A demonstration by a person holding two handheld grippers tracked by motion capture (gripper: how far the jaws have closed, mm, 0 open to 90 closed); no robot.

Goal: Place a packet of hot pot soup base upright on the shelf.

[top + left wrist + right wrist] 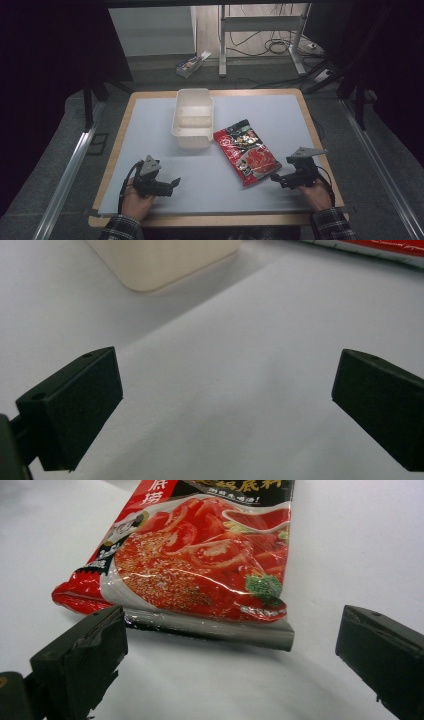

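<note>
The right gripper (pixel 278 178), jaws apart, faces the sealed end of the red pouch (pixel 246 151) lying flat on the tabletop (pixel 280 115) beside the tub (pixel 193 119), apparently lining up a grasp, while the left gripper (pixel 174 184) waits with jaws apart.

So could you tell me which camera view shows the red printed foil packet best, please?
The right gripper view: the red printed foil packet lies close ahead, print and sealed silver edge sharp. The high view shows it whole but small; the left gripper view catches just an edge.

High view overhead, looking forward-down on table (pixel 150 130); gripper views low, close; share red packet (pixel 200 565)
</note>
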